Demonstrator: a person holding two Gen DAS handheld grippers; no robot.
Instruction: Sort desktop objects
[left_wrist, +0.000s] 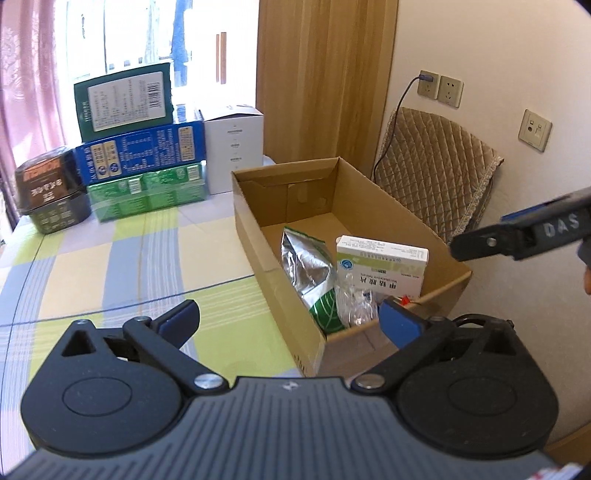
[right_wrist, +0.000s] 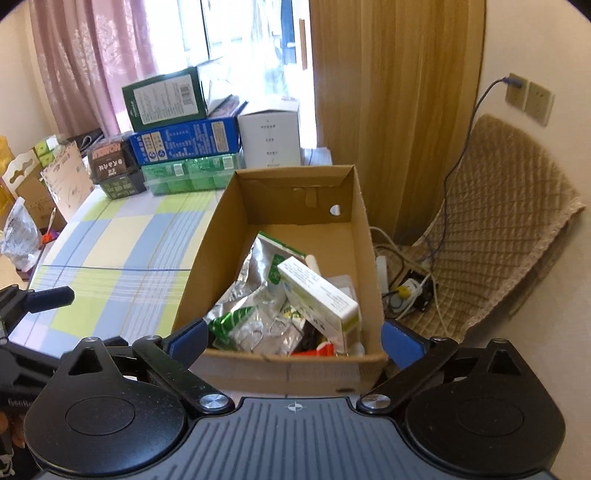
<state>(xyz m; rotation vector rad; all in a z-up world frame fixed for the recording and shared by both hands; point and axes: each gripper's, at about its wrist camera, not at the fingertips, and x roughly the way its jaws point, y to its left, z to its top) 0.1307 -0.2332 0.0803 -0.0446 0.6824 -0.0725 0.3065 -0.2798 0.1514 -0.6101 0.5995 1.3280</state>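
Checked plaid cloth covers the desk (left_wrist: 110, 258), where the left claw (left_wrist: 291, 325) hangs released and empty; the open brown cardboard box (right_wrist: 221, 236) holds a white-and-green medicine carton (right_wrist: 319, 295) ahead of the right claw (right_wrist: 295, 341), also released.

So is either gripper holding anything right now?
No. The left gripper and right gripper both stand open and empty near the cardboard box.

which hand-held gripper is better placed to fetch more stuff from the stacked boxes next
Probably the left hand-held gripper: it hangs open over the checked tablecloth, nearer the blue carton; the right hand-held gripper faces the brown cardboard box.
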